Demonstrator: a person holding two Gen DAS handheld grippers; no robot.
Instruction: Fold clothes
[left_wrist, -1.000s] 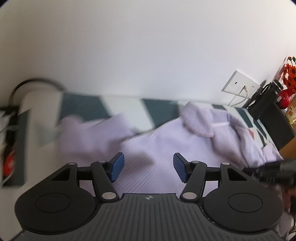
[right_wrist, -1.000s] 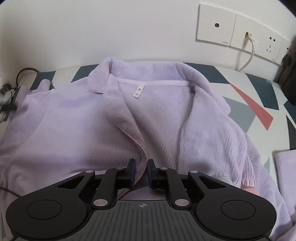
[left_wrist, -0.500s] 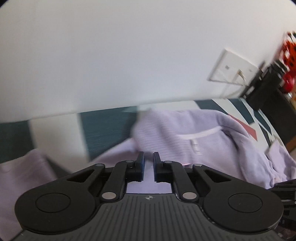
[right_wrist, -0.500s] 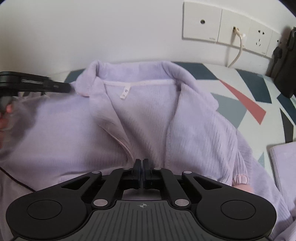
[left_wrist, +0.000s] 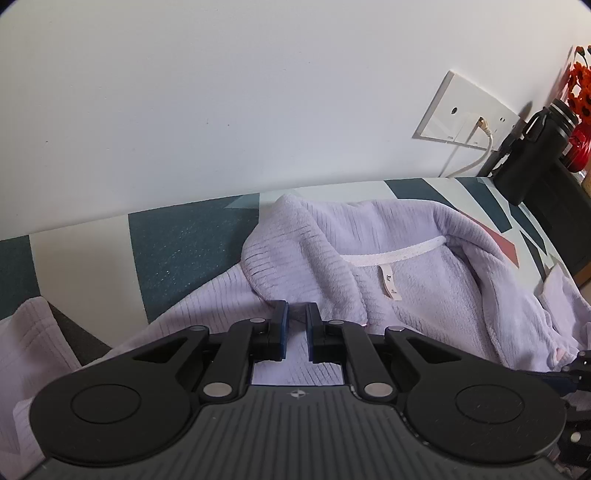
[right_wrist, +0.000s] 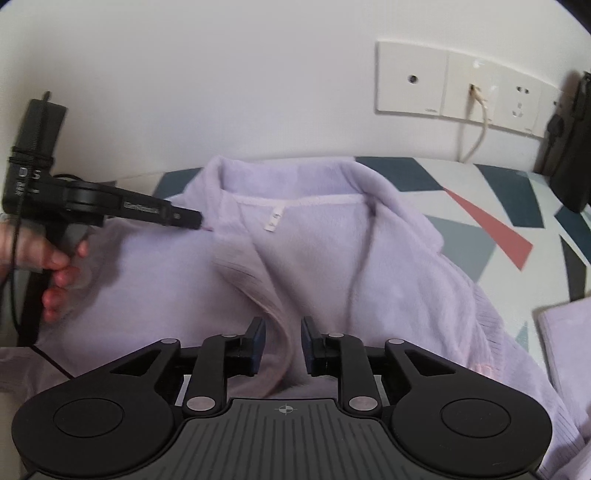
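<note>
Right wrist view: my left tool (right_wrist: 199, 221) pinches the lilac fleece pyjama top's (right_wrist: 332, 266) collar; my right tool (right_wrist: 282, 343) is opening around its front placket, which may slump unfolded.

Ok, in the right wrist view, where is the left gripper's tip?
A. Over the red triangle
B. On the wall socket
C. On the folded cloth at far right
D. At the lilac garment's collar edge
D: the left gripper meets the lilac garment at its collar edge.

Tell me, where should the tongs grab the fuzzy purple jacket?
Probably the jacket's front opening edge, below the collar, approached from above. That edge stands up as a raised ridge, so it likely pinches more easily than the flat fabric around it.
</note>
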